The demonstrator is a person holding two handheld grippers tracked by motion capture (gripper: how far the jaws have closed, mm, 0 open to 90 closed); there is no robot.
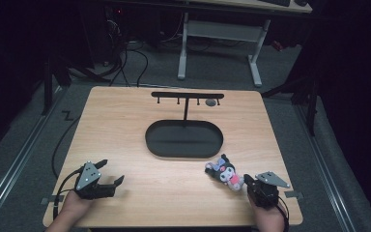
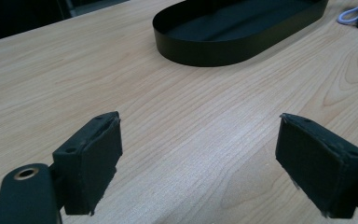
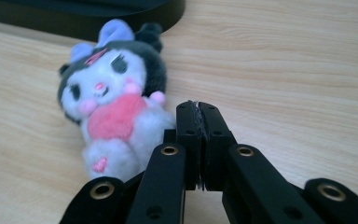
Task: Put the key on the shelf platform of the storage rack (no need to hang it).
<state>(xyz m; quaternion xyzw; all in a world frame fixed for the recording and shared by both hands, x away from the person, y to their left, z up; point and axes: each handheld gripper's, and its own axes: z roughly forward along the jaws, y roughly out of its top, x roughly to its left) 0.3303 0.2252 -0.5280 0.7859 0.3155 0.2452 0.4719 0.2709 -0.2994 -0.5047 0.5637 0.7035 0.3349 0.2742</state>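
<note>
I saw bare wooden table [image 1: 140, 176] between my 2 grippers. The black oval tray [image 1: 183, 139] and hook stand [image 1: 187, 95] blocked the middle; a plush toy [image 1: 225, 171] lay just beside the right gripper [image 1: 248, 181].

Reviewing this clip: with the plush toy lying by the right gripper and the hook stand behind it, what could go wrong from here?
1. The right gripper is shut beside the plush toy, holding nothing; moving forward like this would likely shove the toy across the table.
2. The toy's loop lies near the black tray; it could snag on the rim.
3. The stand looks slim; a knock might tip it.
</note>
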